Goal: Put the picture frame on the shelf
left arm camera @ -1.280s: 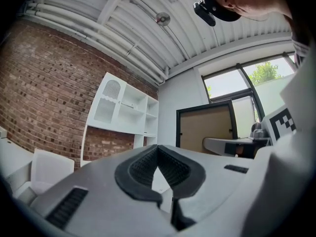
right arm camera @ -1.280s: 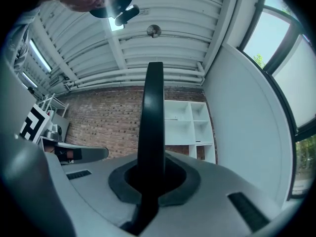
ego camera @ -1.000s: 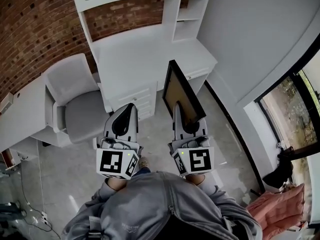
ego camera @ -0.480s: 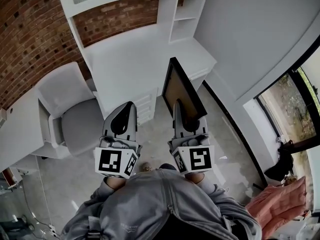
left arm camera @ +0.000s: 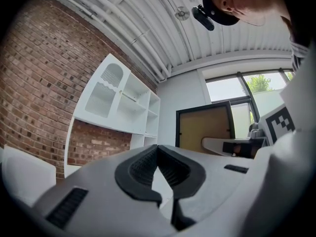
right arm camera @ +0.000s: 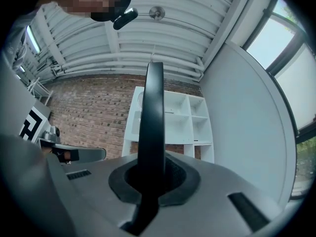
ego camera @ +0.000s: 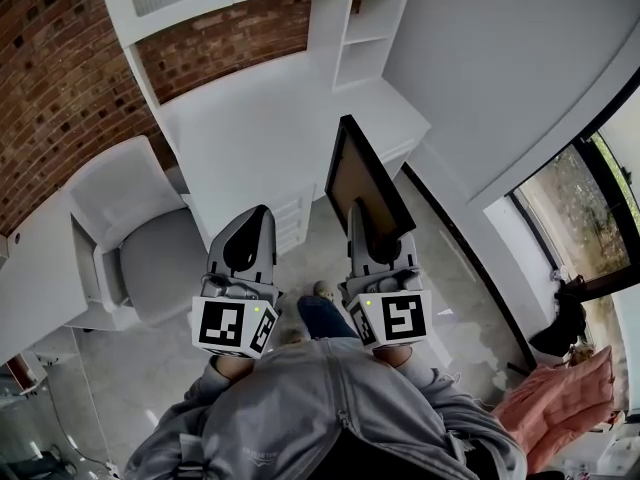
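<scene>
A black picture frame (ego camera: 362, 183) with a brown back stands upright on edge in my right gripper (ego camera: 366, 230), which is shut on its lower edge. In the right gripper view the picture frame (right arm camera: 152, 127) rises as a dark bar from between the jaws. My left gripper (ego camera: 252, 230) is level beside it, shut with nothing in it; in its own view the pads (left arm camera: 158, 168) meet and the picture frame (left arm camera: 205, 129) shows at right. The white shelf unit (ego camera: 362, 28) with open cubbies stands ahead over a white desk (ego camera: 270, 118).
A grey chair (ego camera: 140, 228) sits left of the desk, against a brick wall (ego camera: 60, 78). A grey wall (ego camera: 500, 68) runs along the right, with a window (ego camera: 590, 208) further right. White drawers (ego camera: 292, 218) are under the desk. The person's foot (ego camera: 322, 292) shows below.
Both grippers and the frame have moved forward toward the desk and shelf; the chair has slid left and down in the head view. A foot has stepped into view.
</scene>
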